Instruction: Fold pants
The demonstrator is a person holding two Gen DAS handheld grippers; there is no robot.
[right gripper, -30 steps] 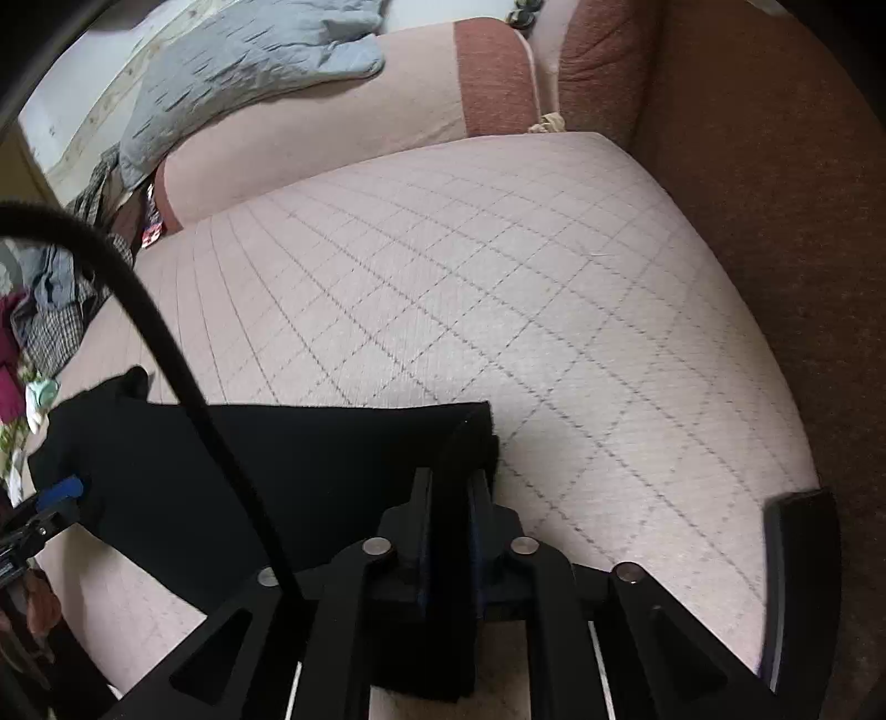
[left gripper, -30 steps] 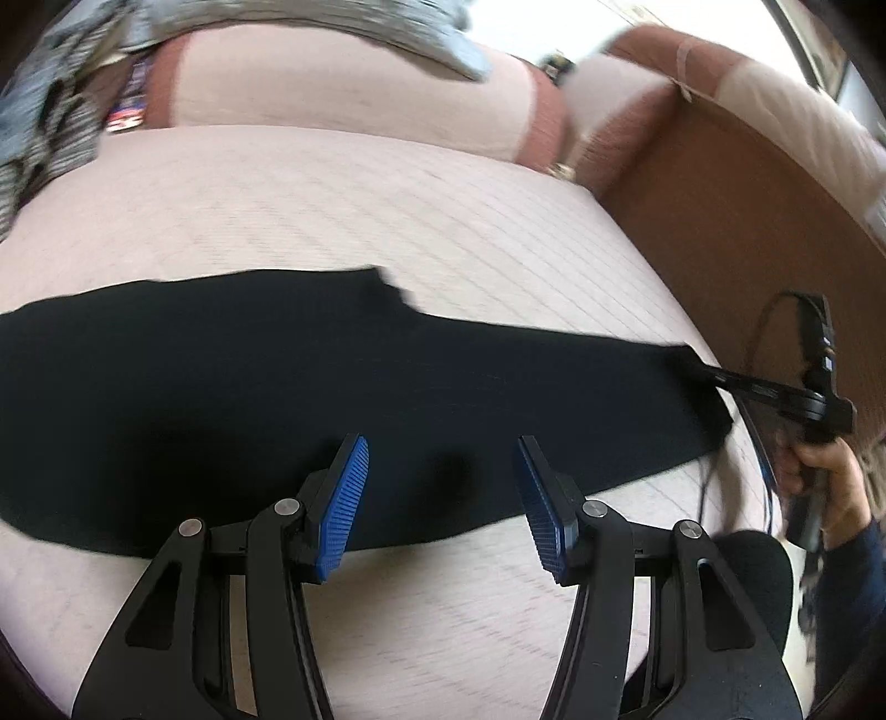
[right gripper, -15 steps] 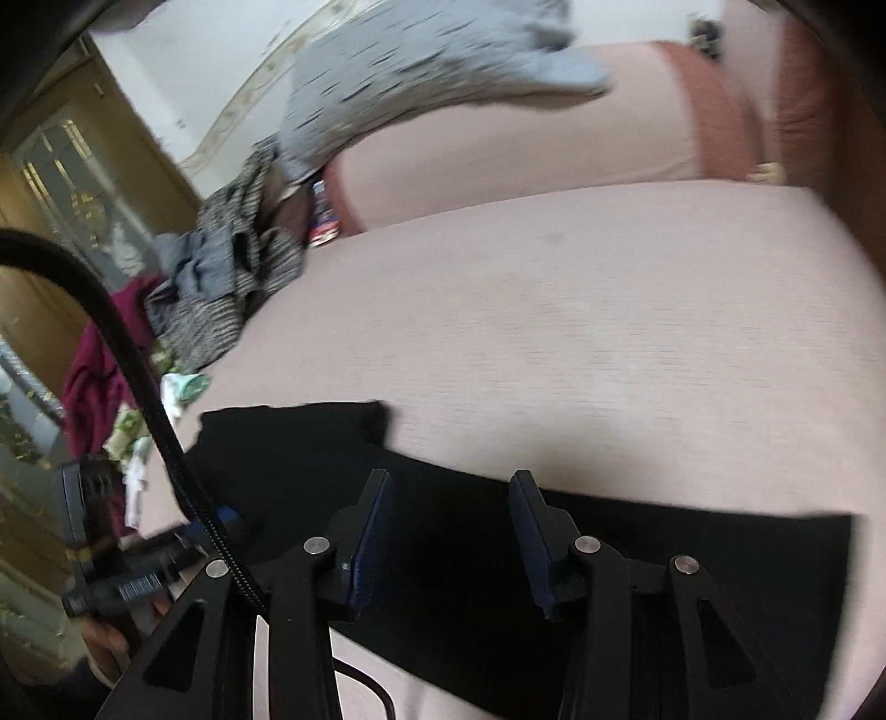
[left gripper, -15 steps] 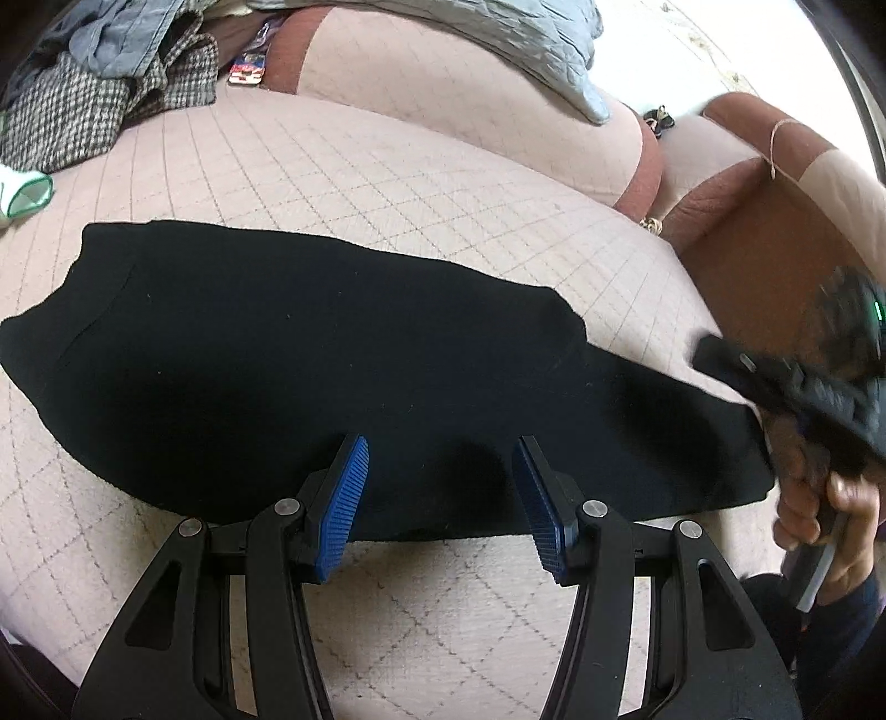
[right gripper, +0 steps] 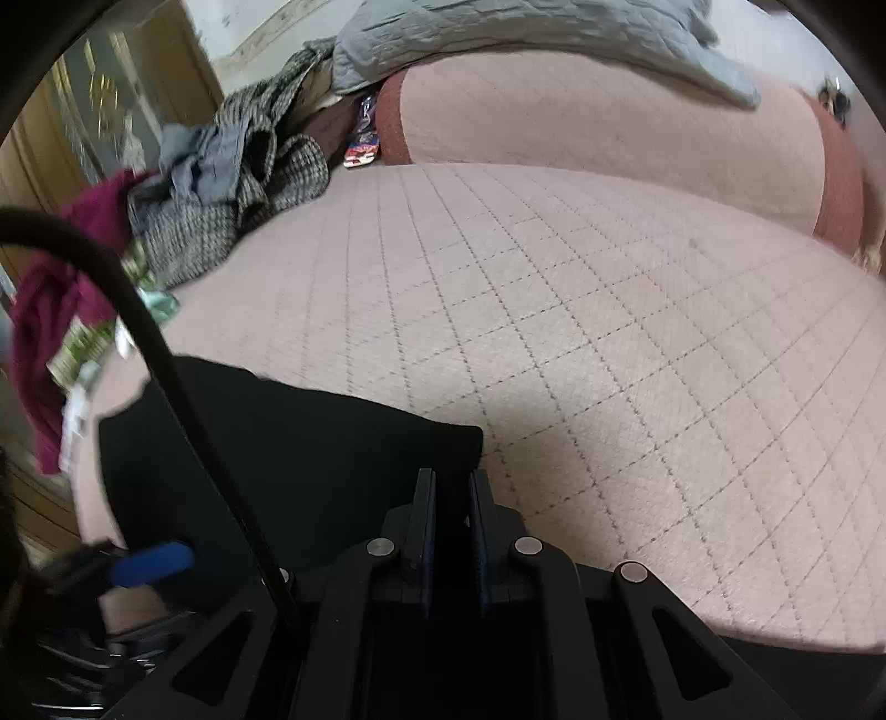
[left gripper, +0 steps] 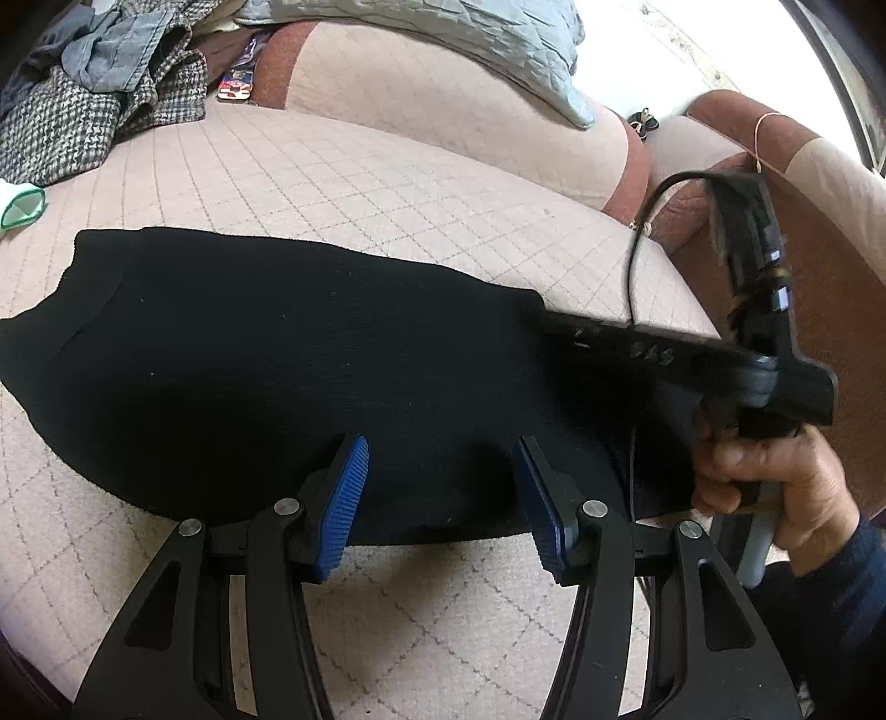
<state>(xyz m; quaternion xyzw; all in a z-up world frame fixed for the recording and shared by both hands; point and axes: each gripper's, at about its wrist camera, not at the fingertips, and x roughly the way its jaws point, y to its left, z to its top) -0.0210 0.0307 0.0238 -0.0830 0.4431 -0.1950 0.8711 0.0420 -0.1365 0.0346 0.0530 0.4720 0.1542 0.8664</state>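
The black pants (left gripper: pixel 288 365) lie flat on the quilted pink sofa seat (left gripper: pixel 387 183), folded into a long dark shape. My left gripper (left gripper: pixel 440 471) is open and empty, its blue pads just over the pants' near edge. My right gripper (right gripper: pixel 451 487) is shut on the pants' fabric (right gripper: pixel 310 443) at their right end. In the left wrist view the right gripper (left gripper: pixel 559 327) reaches in from the right, held by a hand (left gripper: pixel 775 487), its tips on the black cloth.
A pile of checked and grey clothes (left gripper: pixel 94 94) lies at the far left of the seat. A grey quilted blanket (left gripper: pixel 470 33) hangs over the backrest. The brown armrest (left gripper: pixel 830 288) stands at the right. Maroon cloth (right gripper: pixel 50 310) hangs at the left.
The right gripper let go of the pant-leg end, opened, moved left along the pants and shut on the fabric again. The left gripper stayed open over the near edge.
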